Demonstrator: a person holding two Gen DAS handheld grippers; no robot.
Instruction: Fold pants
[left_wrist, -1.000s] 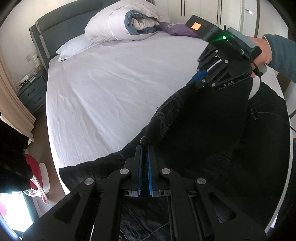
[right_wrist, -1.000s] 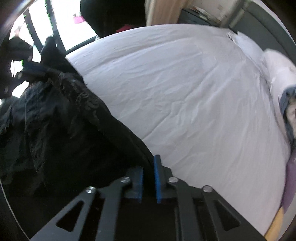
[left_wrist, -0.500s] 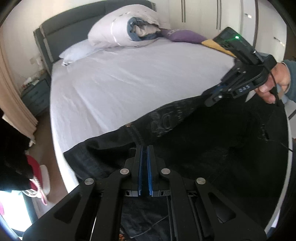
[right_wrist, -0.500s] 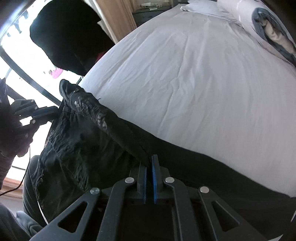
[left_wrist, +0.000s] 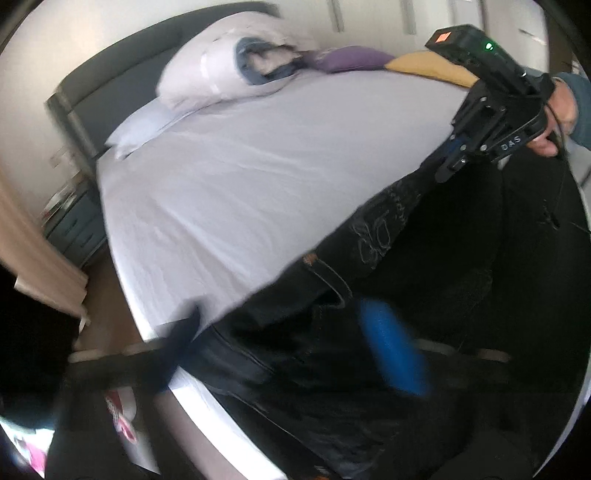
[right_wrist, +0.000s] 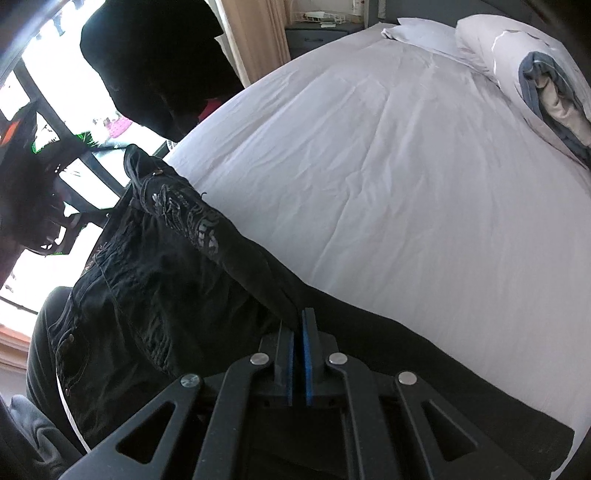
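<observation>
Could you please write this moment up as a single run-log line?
task: fold pants | right tool: shut on pants | left tool: blurred, looks open | pants: at near edge of bed, not yet folded

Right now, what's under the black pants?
The black pants lie along the near edge of the bed's white sheet, which shows bare beyond them. What lies directly beneath the fabric is covered.

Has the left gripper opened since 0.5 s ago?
Yes. The left gripper, blurred, now has its fingers spread wide apart over the pants; earlier they were pressed together.
</observation>
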